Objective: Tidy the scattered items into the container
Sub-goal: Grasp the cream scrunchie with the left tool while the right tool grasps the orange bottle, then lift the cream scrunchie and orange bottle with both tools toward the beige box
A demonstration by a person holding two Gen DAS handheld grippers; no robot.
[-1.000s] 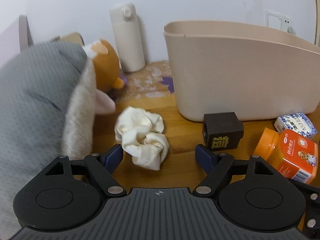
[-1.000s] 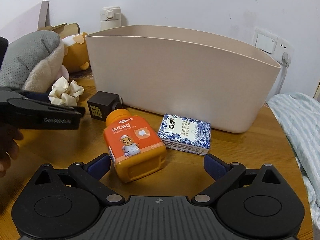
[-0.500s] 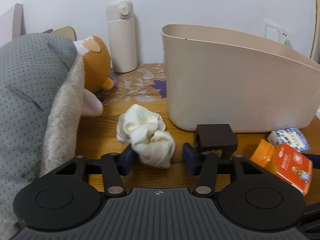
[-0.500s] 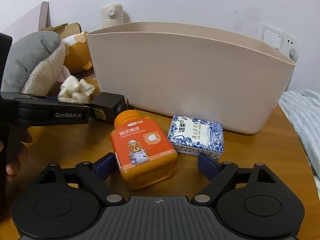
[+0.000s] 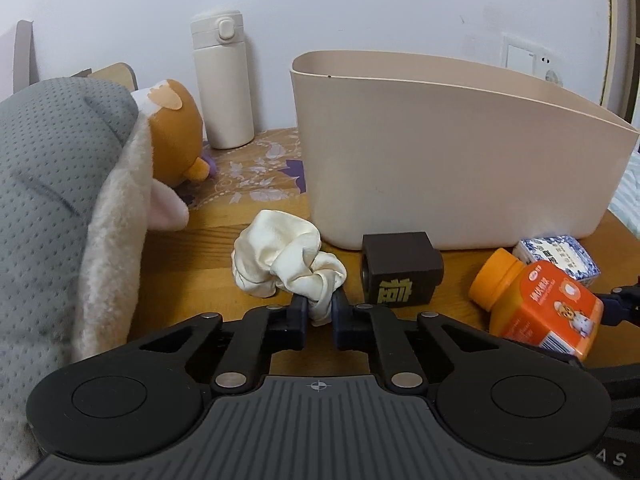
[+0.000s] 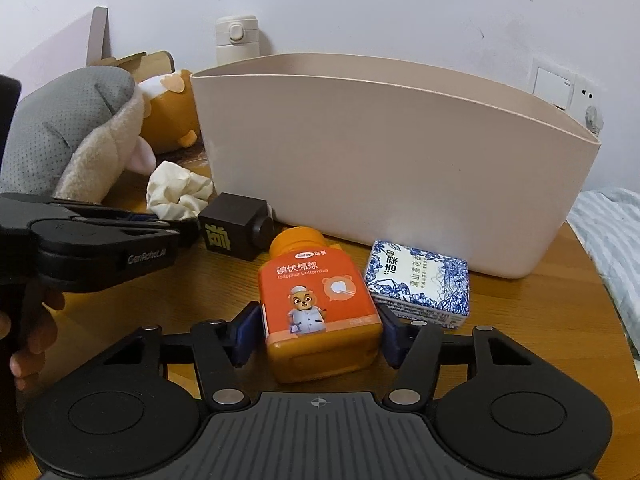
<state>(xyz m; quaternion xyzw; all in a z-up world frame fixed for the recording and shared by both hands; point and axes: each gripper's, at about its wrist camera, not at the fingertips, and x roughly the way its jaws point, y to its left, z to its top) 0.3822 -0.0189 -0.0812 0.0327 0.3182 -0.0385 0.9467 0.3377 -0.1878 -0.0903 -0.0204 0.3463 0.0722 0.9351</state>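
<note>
A tall beige container point(image 5: 448, 160) stands on the wooden table; it also shows in the right wrist view point(image 6: 384, 160). My left gripper point(image 5: 320, 308) is shut on the near end of a cream scrunchie point(image 5: 284, 256), which rests on the table. My right gripper point(image 6: 318, 334) has its jaws against both sides of an orange bottle point(image 6: 320, 304) lying on the table. A dark brown cube point(image 5: 400, 274) and a blue-and-white packet point(image 6: 418, 282) lie in front of the container.
A grey and beige plush point(image 5: 60, 208) and an orange plush point(image 5: 174, 136) fill the left side. A white flask point(image 5: 222, 84) stands at the back wall. A striped cloth point(image 6: 608, 240) lies off the table's right edge.
My left gripper closed from wide open onto the scrunchie. My right gripper moved forward around the orange bottle and narrowed onto its sides.
</note>
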